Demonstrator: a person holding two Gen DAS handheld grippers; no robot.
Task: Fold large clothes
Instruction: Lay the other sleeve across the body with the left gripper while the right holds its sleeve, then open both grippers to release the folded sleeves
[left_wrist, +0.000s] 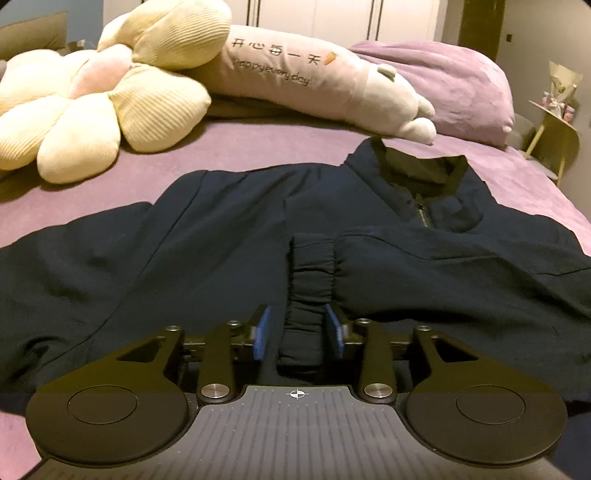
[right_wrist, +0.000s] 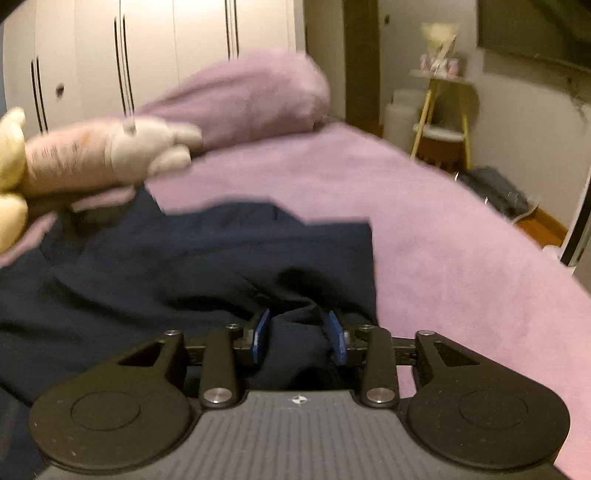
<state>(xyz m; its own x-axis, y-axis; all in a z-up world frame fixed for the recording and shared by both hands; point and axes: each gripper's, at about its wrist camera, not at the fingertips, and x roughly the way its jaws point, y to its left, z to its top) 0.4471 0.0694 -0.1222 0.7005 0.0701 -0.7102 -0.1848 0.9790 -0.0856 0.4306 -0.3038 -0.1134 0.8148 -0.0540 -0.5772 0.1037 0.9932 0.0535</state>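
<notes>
item: dark navy jacket (left_wrist: 229, 236) – zip front, stand collar (left_wrist: 421, 173), elastic cuffs. location: spread face up on the bed (left_wrist: 155, 162), purple cover, collar toward the pillows.

condition of fold: begun. one sleeve (left_wrist: 443, 266) lies across the chest, its ribbed cuff (left_wrist: 308, 266) at the middle of the body. in the right wrist view the jacket's side (right_wrist: 314, 251) shows a straight edge on the bed, which reads as a side already turned in, though the frame is blurred and this is a judgement. the other shoulder and sleeve, at the left in the left wrist view, look still spread out. left to do, as judged: bring that side in, then fold the body up from hem to collar.

left tongs (left_wrist: 298, 330): part open; the cuff runs between the blue pads (left_wrist: 261, 336) with a gap showing each side – not gripped.

right tongs (right_wrist: 298, 332): part open over a rumple of navy cloth near the jacket's edge; cloth lies between the pads, which do not appear to press on it.

also present: flower cushion (left_wrist: 92, 103), long plush toy (left_wrist: 332, 85) with printed lettering, purple pillow (left_wrist: 461, 81), white wardrobe (right_wrist: 147, 55), small side stand (right_wrist: 439, 110).
</notes>
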